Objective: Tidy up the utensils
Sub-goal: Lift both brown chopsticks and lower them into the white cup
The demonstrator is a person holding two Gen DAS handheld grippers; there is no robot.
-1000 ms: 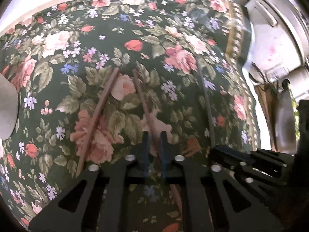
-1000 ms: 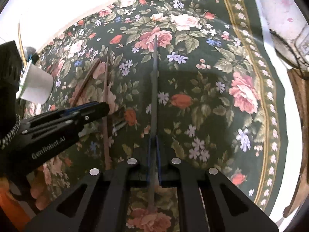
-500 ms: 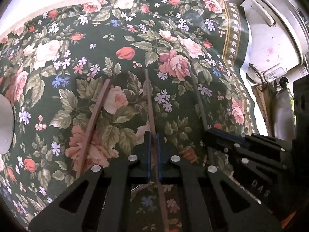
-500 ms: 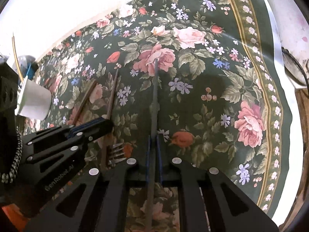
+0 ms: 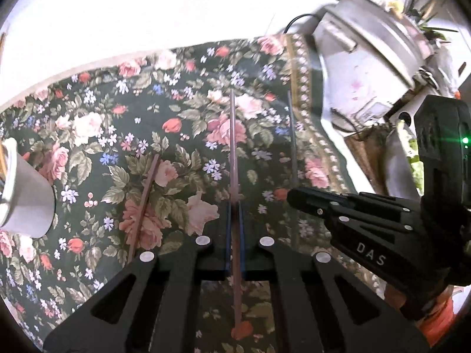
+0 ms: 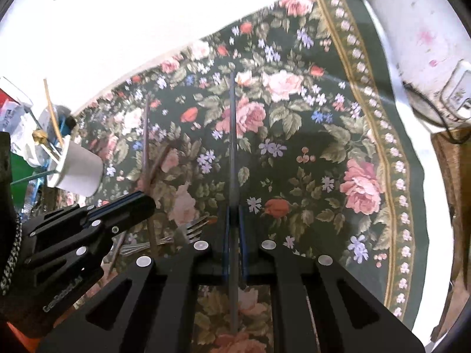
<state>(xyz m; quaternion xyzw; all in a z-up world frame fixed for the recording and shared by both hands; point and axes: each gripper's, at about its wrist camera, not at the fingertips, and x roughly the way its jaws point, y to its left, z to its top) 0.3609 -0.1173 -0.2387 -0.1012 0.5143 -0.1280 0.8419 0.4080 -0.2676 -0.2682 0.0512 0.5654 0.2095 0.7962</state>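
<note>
My left gripper (image 5: 234, 206) is shut on a brown chopstick (image 5: 232, 147) and holds it above the floral cloth. A second brown chopstick (image 5: 144, 197) lies on the cloth to its left. My right gripper (image 6: 232, 209) is shut on a dark grey chopstick (image 6: 232, 135), also lifted; this chopstick shows in the left wrist view (image 5: 292, 135) too. Several forks (image 6: 188, 231) lie on the cloth between the grippers. A white utensil cup (image 6: 78, 173) with utensils in it stands at the left; it also shows in the left wrist view (image 5: 26, 200).
A white rice cooker (image 5: 365, 67) stands at the cloth's right edge, with its cord nearby. The floral tablecloth (image 6: 323, 147) covers the table. Clutter sits behind the cup at the far left (image 6: 14, 117).
Both grippers have risen and tilted back with their chopsticks, which have come up off the cloth. The cup and the rice cooker have come further into view.
</note>
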